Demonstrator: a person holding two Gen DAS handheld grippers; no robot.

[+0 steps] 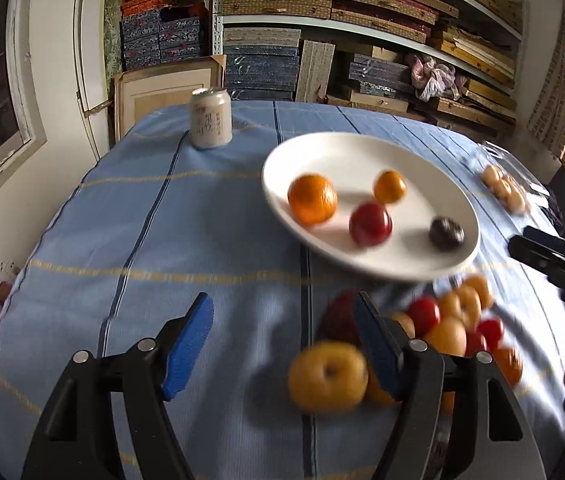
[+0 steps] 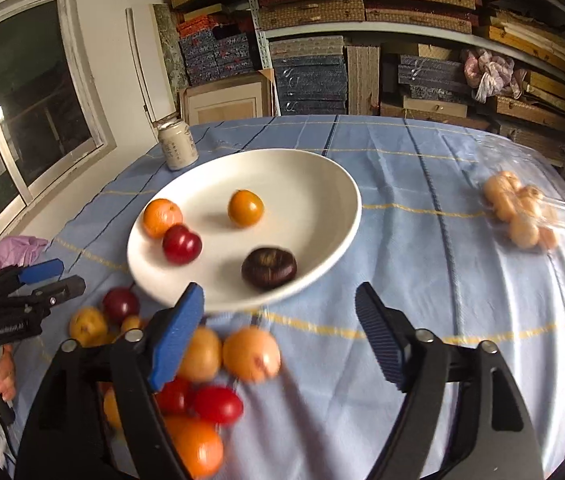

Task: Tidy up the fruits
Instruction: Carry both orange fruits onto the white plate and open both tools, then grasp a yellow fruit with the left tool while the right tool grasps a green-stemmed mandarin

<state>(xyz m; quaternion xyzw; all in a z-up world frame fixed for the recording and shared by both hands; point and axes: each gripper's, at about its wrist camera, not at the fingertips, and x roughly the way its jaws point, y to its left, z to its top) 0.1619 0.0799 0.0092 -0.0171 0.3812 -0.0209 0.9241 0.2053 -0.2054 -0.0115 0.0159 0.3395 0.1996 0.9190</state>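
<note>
Here both tongs gape empty near the plate.

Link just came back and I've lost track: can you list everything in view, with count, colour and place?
plate: one, white, centre of the table.
fruits on plate: four; two orange, one red, one dark purple-brown.
loose fruit pile: yellow, orange and red pieces, count unclear from blur, on the cloth on the near side of the plate.
bagged fruit: several pale orange pieces in clear plastic, right side of the table.
can: one, white, far left of the plate.
tablecloth: one, light blue with stripes.
shelves of boxes: behind the table.
plastic bag: pink, left table edge.
left gripper: black with blue pads, open, nothing clamped.
right gripper: same, open, empty.
</note>
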